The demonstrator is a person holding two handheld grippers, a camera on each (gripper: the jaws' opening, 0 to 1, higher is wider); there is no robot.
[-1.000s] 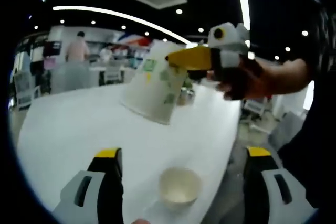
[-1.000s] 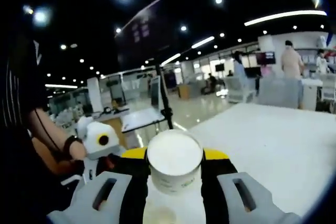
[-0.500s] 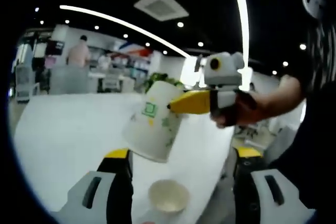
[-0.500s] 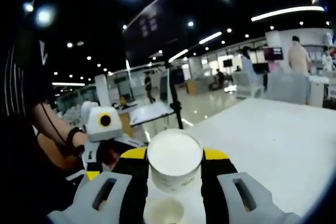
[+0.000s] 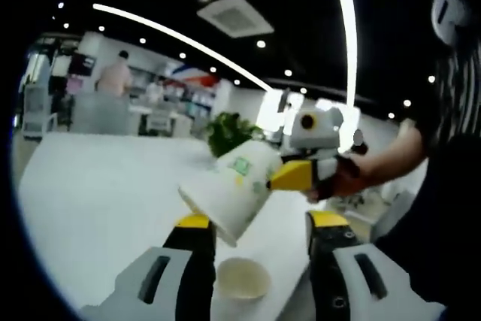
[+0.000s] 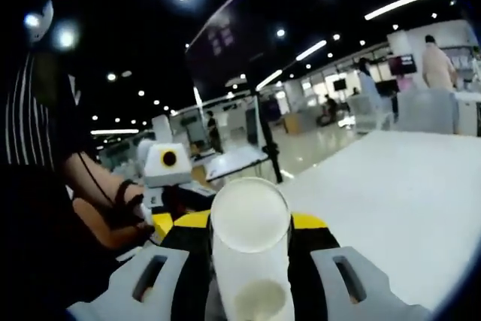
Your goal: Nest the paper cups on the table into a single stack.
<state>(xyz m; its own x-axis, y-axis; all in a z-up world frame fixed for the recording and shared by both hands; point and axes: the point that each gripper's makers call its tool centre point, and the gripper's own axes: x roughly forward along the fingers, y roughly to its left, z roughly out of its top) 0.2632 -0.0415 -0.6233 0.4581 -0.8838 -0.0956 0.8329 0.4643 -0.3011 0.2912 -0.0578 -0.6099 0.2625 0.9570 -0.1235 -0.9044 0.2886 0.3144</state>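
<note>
My right gripper [image 6: 250,249] clamps the tilted paper cup [image 5: 233,189]; I level it over the open cup [image 5: 242,279] between my empty, spread left gripper [image 5: 255,242] on the tabletop [image 5: 90,201].

Large open-plan hall, dark ceiling with round spotlights and long light strips [image 5: 342,28]. Square ceiling vent [image 5: 230,14] overhead. White worktop [image 5: 98,193] stretching toward the back. Green plant [image 5: 225,131] at its far edge. Glossy floor [image 6: 304,157], distant desks, chairs, wall screen [image 6: 402,64]. People standing far off.
</note>
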